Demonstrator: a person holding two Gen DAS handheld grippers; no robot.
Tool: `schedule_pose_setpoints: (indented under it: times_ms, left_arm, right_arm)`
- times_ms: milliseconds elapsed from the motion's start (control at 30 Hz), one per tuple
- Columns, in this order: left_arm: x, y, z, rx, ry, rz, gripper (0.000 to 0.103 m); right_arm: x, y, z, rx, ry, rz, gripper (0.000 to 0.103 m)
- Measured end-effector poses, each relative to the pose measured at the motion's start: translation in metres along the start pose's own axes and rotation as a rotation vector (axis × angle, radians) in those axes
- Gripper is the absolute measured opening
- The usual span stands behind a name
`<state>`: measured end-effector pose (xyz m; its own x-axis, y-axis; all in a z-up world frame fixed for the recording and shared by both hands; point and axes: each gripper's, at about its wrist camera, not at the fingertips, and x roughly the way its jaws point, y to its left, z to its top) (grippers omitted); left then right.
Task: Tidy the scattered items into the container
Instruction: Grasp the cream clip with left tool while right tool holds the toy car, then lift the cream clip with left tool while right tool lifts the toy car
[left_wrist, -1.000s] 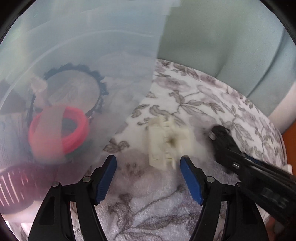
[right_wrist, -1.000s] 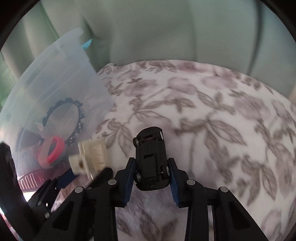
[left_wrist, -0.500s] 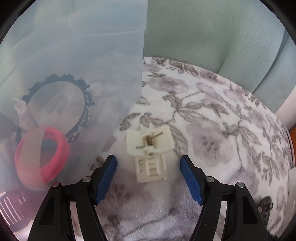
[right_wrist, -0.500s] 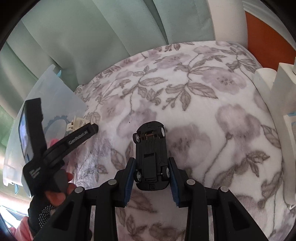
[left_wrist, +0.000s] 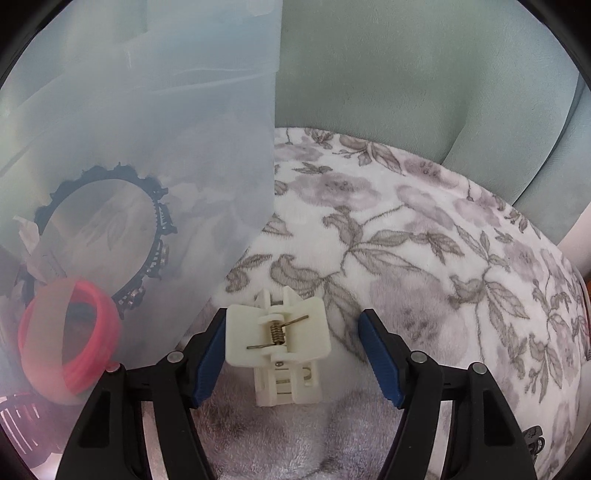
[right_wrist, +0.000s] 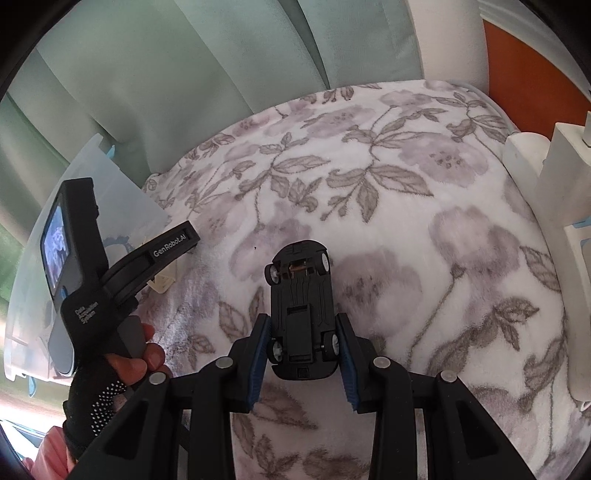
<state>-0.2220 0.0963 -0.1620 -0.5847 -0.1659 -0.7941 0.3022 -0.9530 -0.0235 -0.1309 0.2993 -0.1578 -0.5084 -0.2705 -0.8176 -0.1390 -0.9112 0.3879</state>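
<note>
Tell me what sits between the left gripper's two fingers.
In the left wrist view, a cream plastic clip with a metal spring lies on the floral blanket between the left gripper's open fingers, nearer the left one, beside the translucent container.

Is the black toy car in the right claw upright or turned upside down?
Upside down. The toy car shows its flat underside, with axles and all four wheels facing the camera, held between the right claw pads.

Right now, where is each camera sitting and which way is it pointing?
Left wrist: on the left gripper, facing the white clip between its open fingers, the clear container alongside.
Right wrist: on the right gripper, facing the upside-down black toy car it clamps; the gloved left hand shows.
Shared: the floral blanket, container and clip.
</note>
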Motion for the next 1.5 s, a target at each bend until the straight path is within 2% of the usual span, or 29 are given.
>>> schedule_pose_setpoints:
  times_ms: [133, 467, 800, 1100, 1500]
  left_arm:
    - [-0.004, 0.009, -0.001, -0.010, -0.005, -0.014, 0.056]
    - [-0.016, 0.022, -0.007, 0.034, 0.003, -0.056, 0.033]
    - [-0.040, 0.029, -0.037, 0.168, 0.065, -0.115, 0.033]
    - [-0.070, 0.049, -0.062, 0.204, 0.140, -0.168, 0.033]
    - [-0.066, 0.035, -0.062, 0.245, 0.171, -0.188, 0.033]
  right_arm:
    - [0.001, 0.005, 0.000, 0.007, 0.005, -0.002, 0.038]
    - [-0.013, 0.003, -0.012, 0.055, 0.008, -0.007, 0.037]
    - [-0.039, 0.000, -0.042, 0.090, 0.007, 0.003, 0.037]
    - [-0.048, -0.008, -0.074, 0.128, 0.034, -0.007, 0.037]
    - [-0.041, 0.005, -0.073, 0.085, 0.048, -0.069, 0.039]
